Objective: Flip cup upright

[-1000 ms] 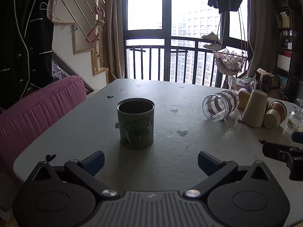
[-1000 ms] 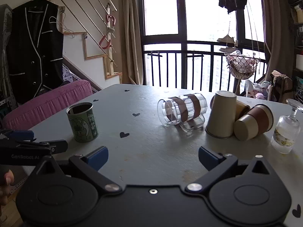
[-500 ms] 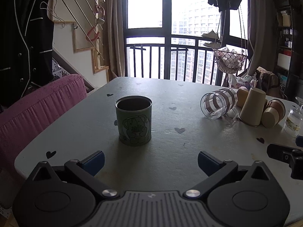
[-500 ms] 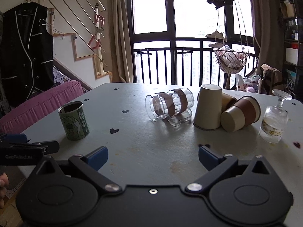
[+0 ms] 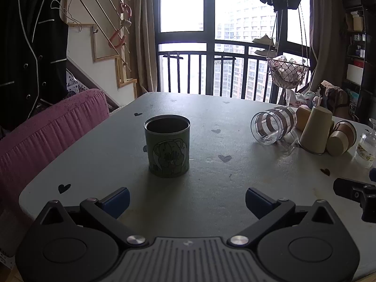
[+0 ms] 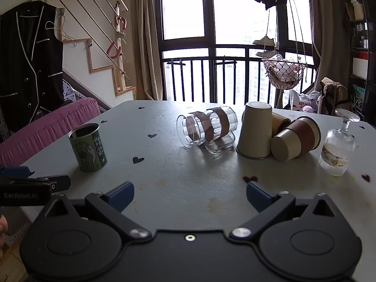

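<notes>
A green printed cup (image 5: 167,145) stands upright on the grey table (image 5: 211,188), straight ahead of my left gripper (image 5: 186,199), which is open and empty, a short way back from it. The cup also shows at the left of the right wrist view (image 6: 88,150). My right gripper (image 6: 189,193) is open and empty. Ahead of it a clear glass with brown bands (image 6: 206,127) lies on its side, a beige paper cup (image 6: 255,130) stands upside down, a brown-sleeved paper cup (image 6: 296,138) lies on its side, and a stemmed glass (image 6: 337,148) stands upside down.
A pink sofa (image 5: 47,131) runs along the table's left edge. A balcony window and railing (image 5: 223,70) stand behind the table. A hanging net basket (image 6: 284,72) hangs at the back right. The left gripper's side shows at the left edge of the right wrist view (image 6: 30,188).
Both grippers have drawn back from the table and stayed open. The green cup and the group of cups look slightly farther away. Nothing on the table has moved.
</notes>
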A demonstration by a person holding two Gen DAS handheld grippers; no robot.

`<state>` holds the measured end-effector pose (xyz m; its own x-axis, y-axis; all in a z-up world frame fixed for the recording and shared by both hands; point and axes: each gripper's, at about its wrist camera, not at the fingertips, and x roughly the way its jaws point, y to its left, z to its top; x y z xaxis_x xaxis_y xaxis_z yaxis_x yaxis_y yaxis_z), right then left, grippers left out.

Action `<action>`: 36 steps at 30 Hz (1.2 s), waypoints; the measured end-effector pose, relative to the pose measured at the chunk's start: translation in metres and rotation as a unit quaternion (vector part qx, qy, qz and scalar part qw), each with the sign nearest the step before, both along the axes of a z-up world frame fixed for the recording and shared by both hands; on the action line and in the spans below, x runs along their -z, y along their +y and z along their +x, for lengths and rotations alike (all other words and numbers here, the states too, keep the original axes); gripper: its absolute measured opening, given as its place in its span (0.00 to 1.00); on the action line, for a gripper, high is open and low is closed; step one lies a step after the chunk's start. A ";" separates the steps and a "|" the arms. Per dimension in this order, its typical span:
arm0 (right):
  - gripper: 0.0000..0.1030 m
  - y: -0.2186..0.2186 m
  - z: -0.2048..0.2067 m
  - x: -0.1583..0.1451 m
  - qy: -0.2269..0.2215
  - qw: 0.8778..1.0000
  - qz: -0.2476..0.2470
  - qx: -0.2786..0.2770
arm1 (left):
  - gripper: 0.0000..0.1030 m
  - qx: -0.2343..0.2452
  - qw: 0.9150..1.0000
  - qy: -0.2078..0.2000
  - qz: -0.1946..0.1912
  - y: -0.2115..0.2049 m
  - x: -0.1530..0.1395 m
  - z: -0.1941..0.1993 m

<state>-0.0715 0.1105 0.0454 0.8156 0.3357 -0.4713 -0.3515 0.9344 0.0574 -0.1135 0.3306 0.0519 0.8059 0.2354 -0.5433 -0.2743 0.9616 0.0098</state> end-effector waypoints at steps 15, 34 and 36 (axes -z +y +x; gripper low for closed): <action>1.00 -0.001 -0.001 0.002 0.002 1.000 -0.009 0.006 | 1.00 -0.002 1.000 0.008 0.003 0.000 0.002 0.000; 1.00 -0.003 -0.005 0.002 -0.002 1.000 -0.014 0.009 | 1.00 -0.004 1.000 0.005 0.004 -0.002 0.001 -0.004; 1.00 -0.003 -0.005 0.002 -0.002 1.000 -0.013 0.009 | 1.00 -0.003 1.000 0.005 0.004 -0.001 0.000 -0.004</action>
